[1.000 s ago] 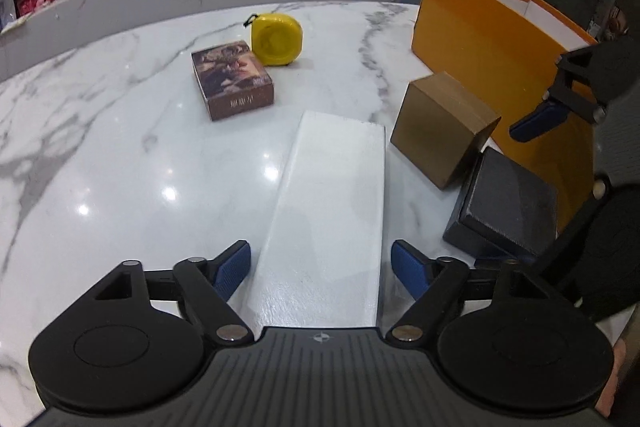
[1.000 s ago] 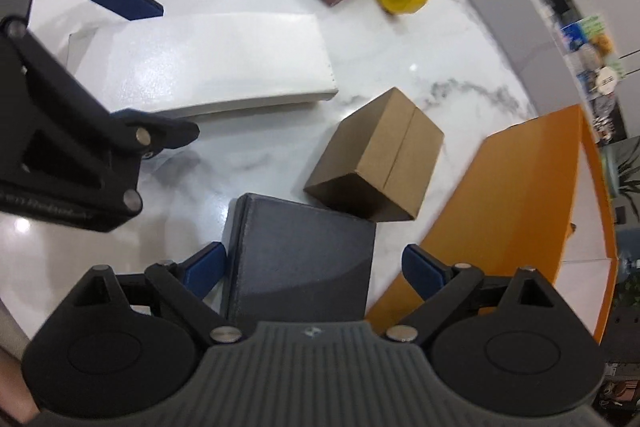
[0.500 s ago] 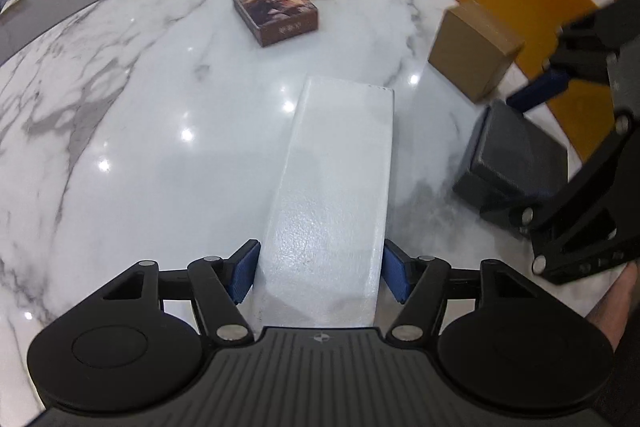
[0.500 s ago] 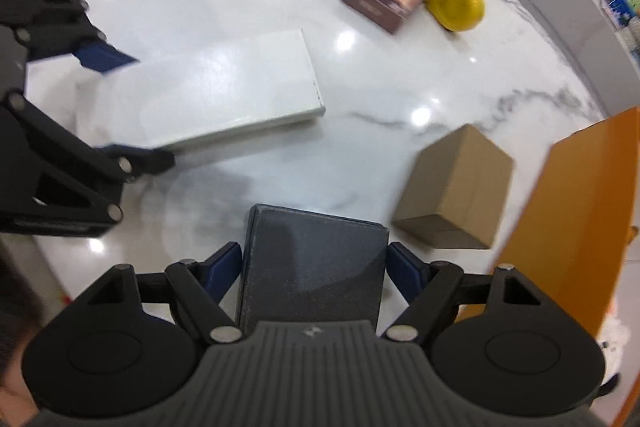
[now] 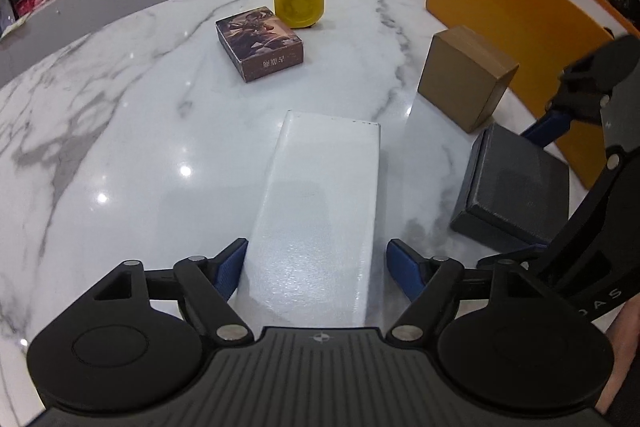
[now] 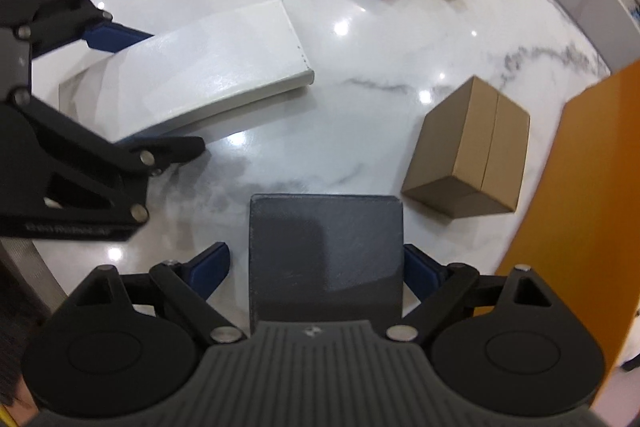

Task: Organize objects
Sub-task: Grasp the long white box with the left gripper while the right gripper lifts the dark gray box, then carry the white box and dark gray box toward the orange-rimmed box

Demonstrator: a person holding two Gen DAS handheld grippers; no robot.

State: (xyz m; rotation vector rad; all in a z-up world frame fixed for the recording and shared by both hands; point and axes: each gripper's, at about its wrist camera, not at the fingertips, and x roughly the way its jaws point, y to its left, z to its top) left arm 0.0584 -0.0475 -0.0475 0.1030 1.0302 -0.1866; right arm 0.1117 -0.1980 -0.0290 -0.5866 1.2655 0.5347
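A long white box is pinched across its near end between the blue jaws of the left gripper; in the right wrist view that end is seen raised off the marble worktop (whether the far end touches cannot be told). To its right, a dark grey box is bracketed at its near end by the jaws of the right gripper, the right pad against its side and a thin gap seen at the left, so a firm hold cannot be told. Just beyond the grey box a brown cardboard box is set, near an upright orange panel. Farther off, a printed brown box and a yellow case are seen side by side.
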